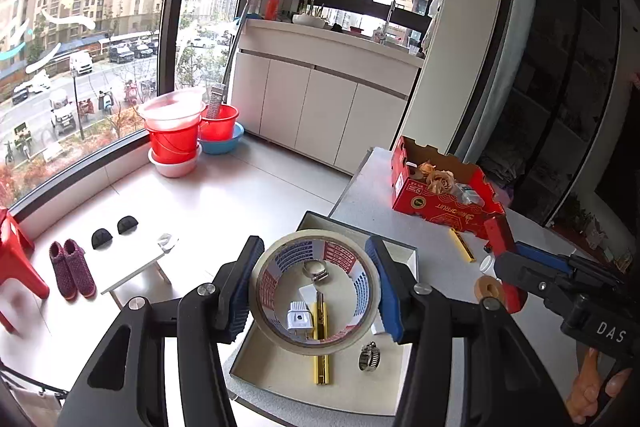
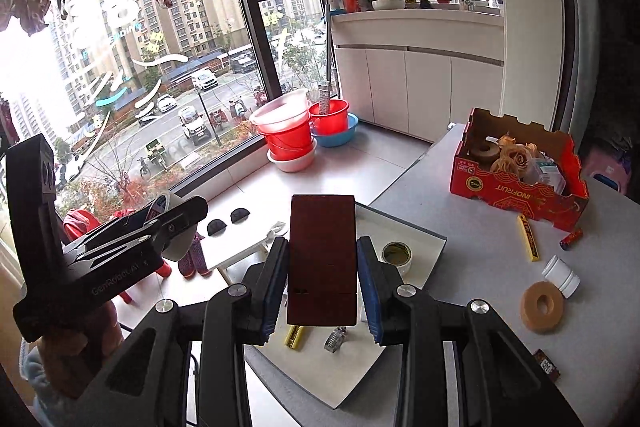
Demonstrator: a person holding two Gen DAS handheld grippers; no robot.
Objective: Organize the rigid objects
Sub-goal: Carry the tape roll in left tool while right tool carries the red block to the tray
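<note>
Tidying is partly done. The flat white tray (image 1: 256, 371) on the worktop (image 1: 432, 267) already has some things in it: a yellow bar (image 1: 322, 359), two metal rings (image 1: 367, 357), a small white plug (image 1: 299, 319) and, seen from the right wrist view, a small tape roll (image 2: 396, 254).

The left tool (image 1: 316, 291) is clamped on a big tape roll (image 1: 316, 341) and holds it up over the tray. The right tool (image 2: 322, 291) is clamped on a dark red box (image 2: 322, 259), also up in the air above the tray. I think both are about to be put down there.

More is left to do. On the worktop lie another yellow bar (image 2: 529, 239), a white cap (image 2: 561, 275), a tan ring (image 2: 543, 306), a small red tube (image 2: 571, 239) and a little dark box (image 2: 547, 365) (near the edge). The red cardboard box (image 2: 516, 195) at the back holds dried flowers (image 2: 516, 157) and other bits; I can't tell if those need sorting too.
</note>
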